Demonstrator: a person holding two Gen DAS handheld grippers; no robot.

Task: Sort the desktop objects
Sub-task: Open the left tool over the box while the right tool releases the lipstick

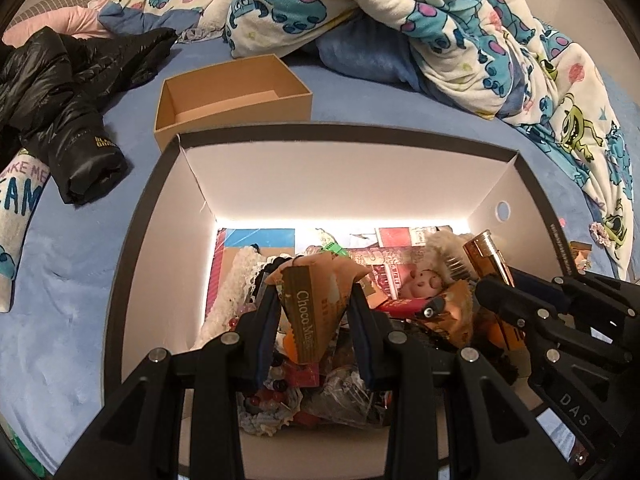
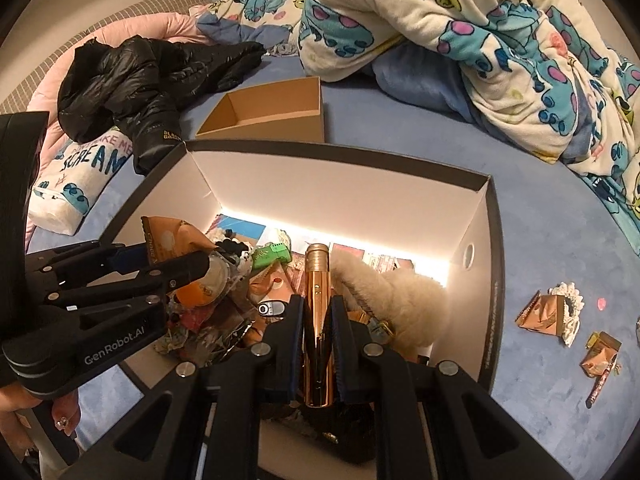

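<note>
With the left claw (image 1: pixel 314 312) clamped on the snack packet (image 1: pixel 308 316) and the right claw (image 2: pixel 316 334) on the gold tube (image 2: pixel 317 320) above the cluttered box (image 2: pixel 494 280), the smooth tube may slip out.

Both my grippers are chunky matte black plastic with round silver screws at the linkage joints and dark blue pads lining the fingers. The left gripper (image 2: pixel 160 258) says "GenRobot.AI" in white, the right gripper (image 2: pixel 316 312) looks identical. My hand (image 2: pixel 36 412) has decorated nails, black sleeve above.
</note>
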